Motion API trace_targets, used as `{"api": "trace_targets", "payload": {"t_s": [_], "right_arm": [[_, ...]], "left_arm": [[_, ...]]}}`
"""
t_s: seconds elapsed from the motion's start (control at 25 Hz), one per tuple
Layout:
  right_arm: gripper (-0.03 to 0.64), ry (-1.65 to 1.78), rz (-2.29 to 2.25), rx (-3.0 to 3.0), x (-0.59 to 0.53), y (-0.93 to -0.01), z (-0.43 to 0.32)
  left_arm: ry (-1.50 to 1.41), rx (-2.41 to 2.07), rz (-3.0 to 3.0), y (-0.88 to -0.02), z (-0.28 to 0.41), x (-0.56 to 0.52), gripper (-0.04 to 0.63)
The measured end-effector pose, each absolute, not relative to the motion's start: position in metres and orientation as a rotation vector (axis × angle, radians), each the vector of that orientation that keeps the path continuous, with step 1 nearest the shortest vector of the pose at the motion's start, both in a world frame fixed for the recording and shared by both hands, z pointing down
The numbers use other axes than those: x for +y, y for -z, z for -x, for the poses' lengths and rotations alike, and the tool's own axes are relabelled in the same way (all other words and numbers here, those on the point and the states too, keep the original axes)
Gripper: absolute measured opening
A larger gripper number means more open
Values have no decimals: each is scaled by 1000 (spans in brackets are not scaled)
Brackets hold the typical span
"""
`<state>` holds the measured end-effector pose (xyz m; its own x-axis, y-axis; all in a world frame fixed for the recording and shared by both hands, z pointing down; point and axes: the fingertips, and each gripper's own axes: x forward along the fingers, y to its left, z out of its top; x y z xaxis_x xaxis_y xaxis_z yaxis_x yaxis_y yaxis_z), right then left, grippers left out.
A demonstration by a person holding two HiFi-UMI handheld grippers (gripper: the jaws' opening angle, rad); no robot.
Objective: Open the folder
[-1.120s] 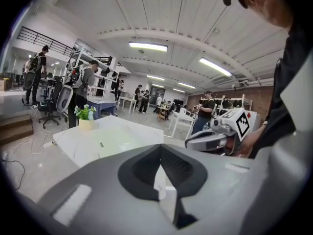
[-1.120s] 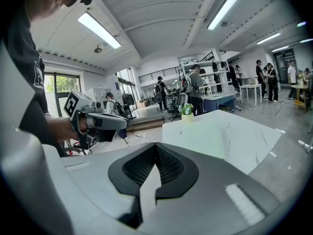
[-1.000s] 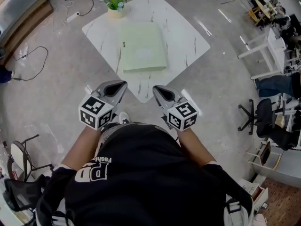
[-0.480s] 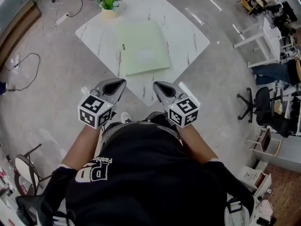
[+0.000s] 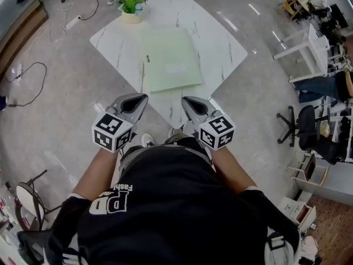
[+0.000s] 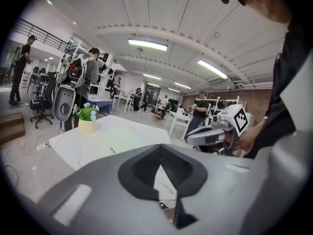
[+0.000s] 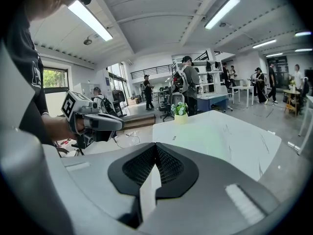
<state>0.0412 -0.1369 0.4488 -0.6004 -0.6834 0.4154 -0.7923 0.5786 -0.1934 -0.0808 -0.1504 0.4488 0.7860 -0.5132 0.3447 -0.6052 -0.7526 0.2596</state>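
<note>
A pale green folder [image 5: 170, 59] lies closed and flat on the white marble table [image 5: 220, 43], which stands corner-on to me. A small dark item [image 5: 147, 58] rests by the folder's left edge. My left gripper [image 5: 135, 99] and right gripper [image 5: 191, 102] hover side by side over the floor, just short of the table's near corner. Both are shut, with nothing held. In the left gripper view the shut left gripper [image 6: 160, 146] points at the folder [image 6: 120, 138]. The right gripper view shows the right gripper [image 7: 155, 144] closed, with the folder [image 7: 205, 130] beyond.
A potted plant [image 5: 132, 7] stands on the table's far corner. Office chairs [image 5: 309, 137] and white desks [image 5: 309, 46] are at the right. A cable [image 5: 33, 76] lies on the floor at the left. People [image 6: 85, 80] stand beyond the table.
Both grippers have come a little closer to the table's near corner. Their jaws have stayed shut, and the folder has not moved.
</note>
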Motion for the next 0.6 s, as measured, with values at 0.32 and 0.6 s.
{"api": "trace_targets", "payload": {"t_s": [0.32, 0.6], "right_arm": [[-2, -507, -1160, -2538, -154, -448, -41], [-2, -524, -1136, -2570, -169, -452, -43]], "left_arm": [[-339, -927, -2588, -451, 86, -166, 49], [-369, -948, -2563, -458, 81, -169, 49]]}}
